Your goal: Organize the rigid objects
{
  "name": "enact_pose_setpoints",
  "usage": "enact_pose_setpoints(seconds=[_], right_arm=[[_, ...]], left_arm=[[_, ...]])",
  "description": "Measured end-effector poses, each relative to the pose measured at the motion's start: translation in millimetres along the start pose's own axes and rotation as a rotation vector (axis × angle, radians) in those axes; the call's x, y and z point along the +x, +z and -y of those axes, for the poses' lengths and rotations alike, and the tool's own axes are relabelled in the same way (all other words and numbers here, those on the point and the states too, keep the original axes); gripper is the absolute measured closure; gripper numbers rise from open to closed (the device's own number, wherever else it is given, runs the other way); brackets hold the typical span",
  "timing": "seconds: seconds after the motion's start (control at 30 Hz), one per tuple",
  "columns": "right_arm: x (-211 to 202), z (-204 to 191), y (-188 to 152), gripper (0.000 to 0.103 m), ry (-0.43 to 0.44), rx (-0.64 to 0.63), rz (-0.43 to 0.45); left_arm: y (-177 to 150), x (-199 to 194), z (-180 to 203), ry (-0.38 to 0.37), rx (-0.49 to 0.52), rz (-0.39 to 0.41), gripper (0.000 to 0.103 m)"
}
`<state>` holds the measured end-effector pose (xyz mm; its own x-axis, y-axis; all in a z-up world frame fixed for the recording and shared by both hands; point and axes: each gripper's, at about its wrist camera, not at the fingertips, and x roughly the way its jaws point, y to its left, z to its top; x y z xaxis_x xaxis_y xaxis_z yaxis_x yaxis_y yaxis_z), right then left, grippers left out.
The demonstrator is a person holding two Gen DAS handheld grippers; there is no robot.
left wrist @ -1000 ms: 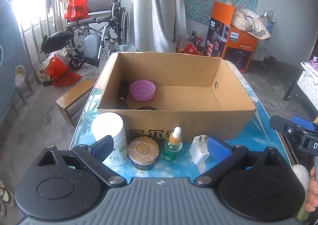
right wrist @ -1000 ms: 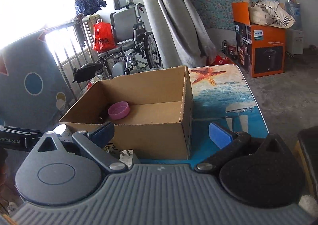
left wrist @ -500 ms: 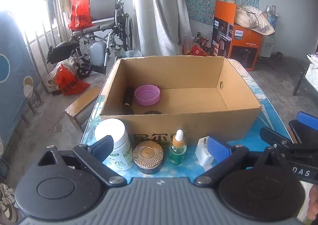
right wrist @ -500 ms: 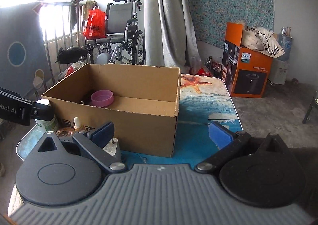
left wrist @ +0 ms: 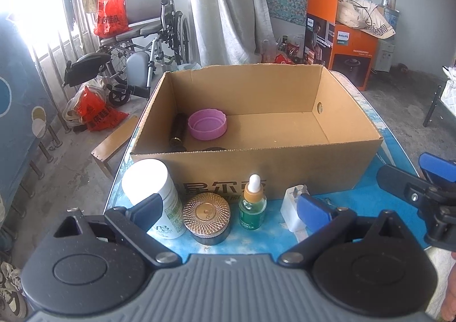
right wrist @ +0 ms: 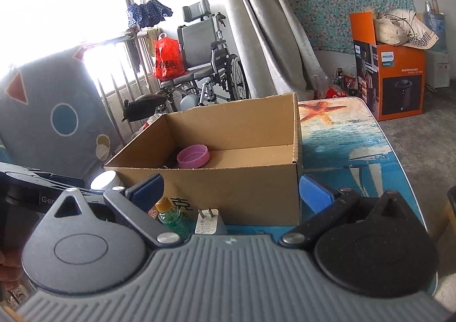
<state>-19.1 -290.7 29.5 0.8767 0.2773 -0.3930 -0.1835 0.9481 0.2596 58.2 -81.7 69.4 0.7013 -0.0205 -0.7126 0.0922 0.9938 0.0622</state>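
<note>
An open cardboard box (left wrist: 285, 162) stands on the table and holds a pink lid (left wrist: 207, 124) and a dark tube (left wrist: 179, 131). In front of it stand a white bottle (left wrist: 154, 194), a round gold-lidded jar (left wrist: 206, 216), a green dropper bottle (left wrist: 253, 203) and a white plug adapter (left wrist: 291, 208). My left gripper (left wrist: 230, 208) is open and empty just before this row. My right gripper (right wrist: 230, 194) is open and empty, near the box's front right corner (right wrist: 295, 179), with the adapter (right wrist: 206, 221) and dropper bottle (right wrist: 169, 215) below it.
The table (right wrist: 342, 145) has a blue sea print with a starfish. A wheelchair (left wrist: 148, 37), red bags (left wrist: 94, 111) and a low wooden bench (left wrist: 114, 142) are at the left. An orange carton (left wrist: 342, 43) stands on the floor behind. The right gripper shows at the left view's right edge (left wrist: 421, 191).
Both grippers stayed open and shifted their view slightly. The right gripper swung its view and sits close to the box front. The objects have not moved.
</note>
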Motion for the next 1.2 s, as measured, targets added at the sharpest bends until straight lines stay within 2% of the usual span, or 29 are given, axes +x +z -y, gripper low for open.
enact_pose_setpoints(seconds=[0.1, 0.27, 0.43, 0.63, 0.77, 0.9, 1.03, 1.2], right_arm=[[3, 3, 0, 0.001, -0.019, -0.009, 0.006], [4, 8, 2, 0.001, -0.003, 0.02, 0.024], [2, 11, -5, 0.001, -0.065, 0.022, 0.037], [-1, 27, -16, 0.001, -0.154, -0.011, -0.021], [-4, 42, -20, 0.001, -0.188, 0.031, -0.037], [-6, 45, -19, 0.001, -0.188, 0.02, -0.031], [-12, 32, -11, 0.001, -0.153, -0.094, 0.01], [-14, 16, -1, 0.001, -0.085, -0.142, 0.057]], left_arm=[[0, 0, 4, 0.006, 0.016, 0.002, 0.002], [1, -1, 10, 0.021, 0.054, 0.026, 0.002], [4, 2, 11, -0.026, 0.04, 0.043, 0.002], [5, 8, 16, -0.065, 0.045, 0.062, 0.002], [5, 13, 15, -0.112, 0.02, 0.059, 0.002], [7, 12, 12, -0.17, -0.004, 0.078, 0.002], [7, 6, 6, -0.198, -0.007, 0.109, 0.002], [13, -10, -14, -0.146, 0.073, 0.137, 0.002]])
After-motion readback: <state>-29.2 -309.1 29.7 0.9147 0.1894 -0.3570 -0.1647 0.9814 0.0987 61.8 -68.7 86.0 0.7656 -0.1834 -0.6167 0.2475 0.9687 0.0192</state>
